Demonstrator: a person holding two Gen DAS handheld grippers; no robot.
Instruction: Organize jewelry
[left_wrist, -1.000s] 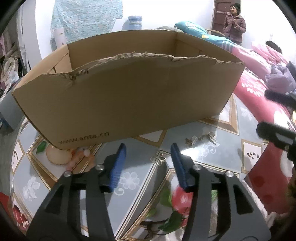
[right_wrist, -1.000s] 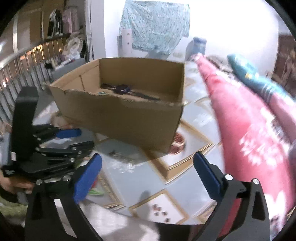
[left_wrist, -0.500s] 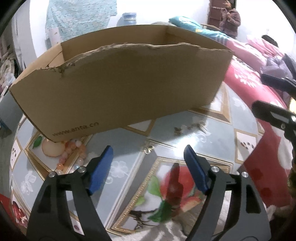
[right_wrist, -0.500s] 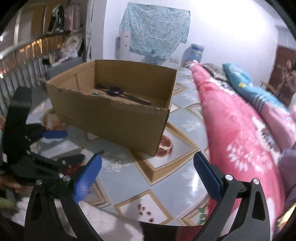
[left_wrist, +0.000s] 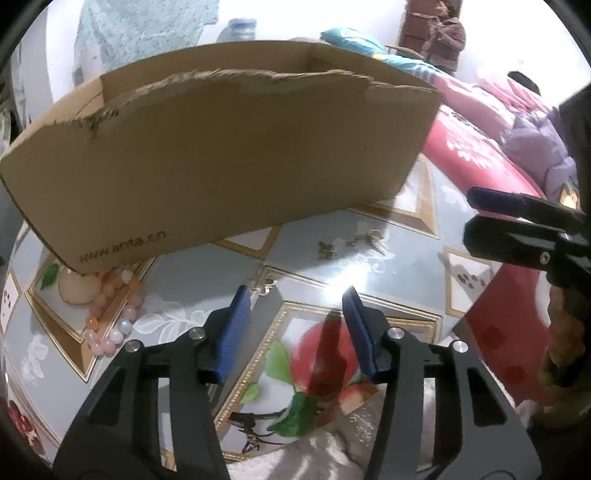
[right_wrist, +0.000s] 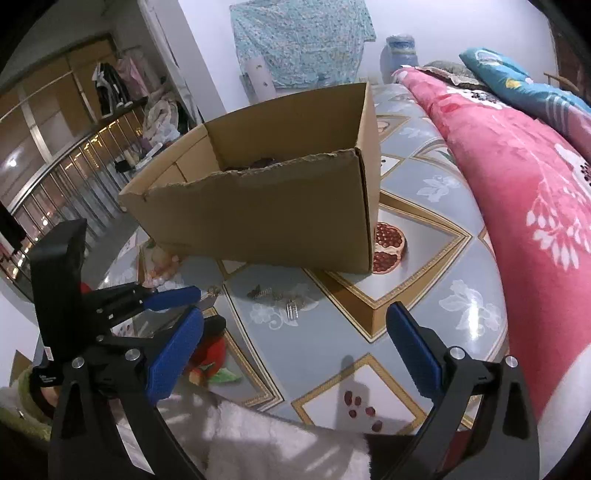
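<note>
While the cardboard box (right_wrist: 280, 206) sits mid-table, both claws hover empty: right gripper (right_wrist: 295, 354) spread wide, left gripper (left_wrist: 295, 328) closing on nothing. Small metal trinkets (right_wrist: 284, 299) lie just before the box; likely step: approaching them. Next: descend, pinch one.

Pink bead bracelet (left_wrist: 110, 317) by cardboard box (left_wrist: 221, 155) corner, small metal pcs (right_wrist: 284, 299) loose – tabletop

Pink floral quilt (right_wrist: 524, 177), teal pillow (right_wrist: 517, 79).
</note>
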